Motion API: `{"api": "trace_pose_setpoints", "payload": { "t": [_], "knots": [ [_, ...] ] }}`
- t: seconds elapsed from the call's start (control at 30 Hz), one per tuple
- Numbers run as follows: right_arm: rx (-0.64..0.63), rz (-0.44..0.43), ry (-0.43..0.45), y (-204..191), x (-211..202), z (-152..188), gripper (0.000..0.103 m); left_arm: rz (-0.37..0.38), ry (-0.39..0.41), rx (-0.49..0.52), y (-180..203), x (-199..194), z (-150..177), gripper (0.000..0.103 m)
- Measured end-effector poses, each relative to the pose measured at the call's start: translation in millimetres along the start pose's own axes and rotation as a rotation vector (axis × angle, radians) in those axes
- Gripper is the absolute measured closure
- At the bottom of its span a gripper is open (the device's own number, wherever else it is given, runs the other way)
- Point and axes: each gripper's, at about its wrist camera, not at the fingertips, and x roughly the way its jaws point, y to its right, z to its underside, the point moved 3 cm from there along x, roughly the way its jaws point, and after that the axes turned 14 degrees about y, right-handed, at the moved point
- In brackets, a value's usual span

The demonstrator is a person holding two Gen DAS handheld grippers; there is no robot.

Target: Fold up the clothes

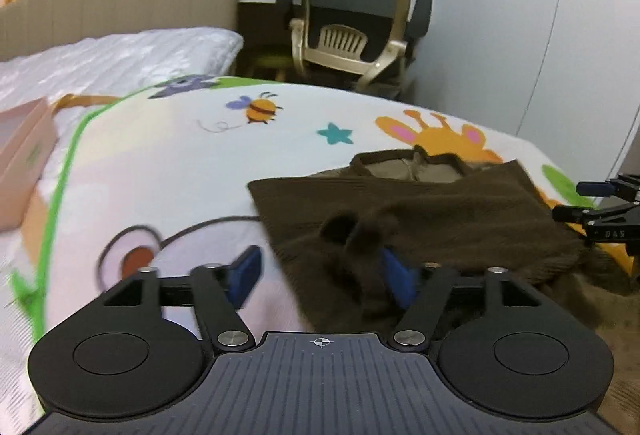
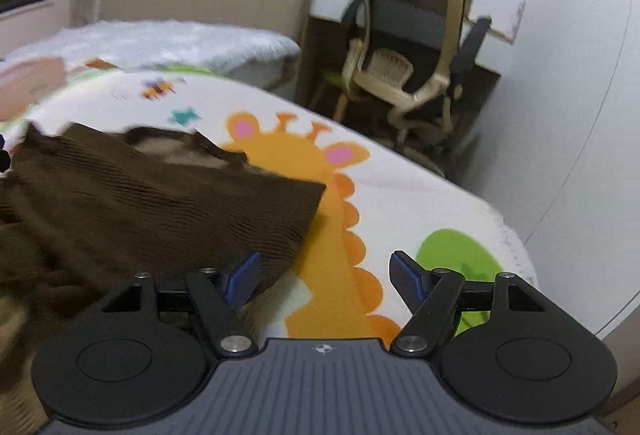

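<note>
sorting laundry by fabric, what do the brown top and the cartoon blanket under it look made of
Brown top: apparently a ribbed knit, matte and fuzzy; fine parallel ridges show. Cartoon blanket: probably soft printed fleece or plush, judging by its slightly fuzzy surface; motion blur leaves this uncertain.

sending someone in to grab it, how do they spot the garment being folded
Find the bed with the cartoon blanket, and on it the orange giraffe print. The brown sweater lies across that giraffe, between the two hand-held grippers. It is the only dark, ribbed knit there; everything around it is bright and printed.
</note>
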Motion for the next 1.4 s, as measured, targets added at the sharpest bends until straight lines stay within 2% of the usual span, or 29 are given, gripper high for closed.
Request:
{"api": "trace_pose_setpoints", "payload": {
  "t": [0.03, 0.13, 0.37, 0.5, 0.57, 0.7, 0.83, 0.9, 0.93, 1.1, 1.17, 1.3, 1.4],
  "knots": [
    [-0.01, -0.012, 0.011, -2.1, -14.4, -0.2, 0.027, 0.008, 0.0, 0.002, 1.2, -10.9, -1.5, 0.014],
    [-0.051, -0.044, 0.027, -13.0, -59.7, 6.7, 0.023, 0.054, 0.001, 0.048, 12.1, -52.1, 2.4, 0.01],
    [-0.1, -0.135, -0.015, -47.4, -173.4, 61.0, 0.019, 0.14, -0.037, 0.201, 51.0, -149.2, 52.0, 0.007],
    [-0.031, -0.194, -0.083, -59.2, -217.2, 95.3, 0.017, 0.155, -0.079, 0.27, 67.2, -191.2, 84.2, 0.007],
    [-0.032, -0.23, -0.144, -69.0, -227.5, 113.0, 0.017, 0.146, -0.098, 0.308, 72.3, -205.7, 99.0, 0.006],
    [-0.026, -0.11, -0.099, -57.0, -232.3, 109.8, 0.012, 0.068, -0.109, 0.341, 69.2, -205.4, 113.3, 0.006],
    [-0.021, 0.01, -0.053, -45.0, -237.6, 106.6, 0.014, 0.009, -0.097, 0.353, 57.4, -198.3, 115.7, 0.006],
    [-0.018, 0.07, -0.031, -39.0, -240.4, 105.0, 0.027, -0.052, -0.071, 0.353, 47.4, -200.4, 113.3, 0.006],
    [-0.017, 0.1, -0.019, -36.0, -241.9, 104.2, 0.03, -0.081, -0.052, 0.338, 41.7, -204.5, 110.2, 0.006],
    [-0.009, 0.249, 0.037, -21.0, -249.6, 100.1, 0.031, -0.242, 0.082, 0.265, 11.7, -235.0, 81.1, 0.006],
    [-0.007, 0.202, 0.034, -21.3, -253.2, 100.6, 0.031, -0.266, 0.092, 0.244, 3.7, -242.4, 76.5, 0.006],
    [-0.002, 0.109, 0.027, -22.1, -260.7, 101.6, 0.031, -0.252, 0.06, 0.263, 9.2, -242.5, 79.0, 0.006],
    [0.001, 0.039, 0.022, -22.6, -266.4, 102.3, 0.027, -0.177, 0.015, 0.272, 16.4, -245.7, 86.1, 0.006]
  ]
}}
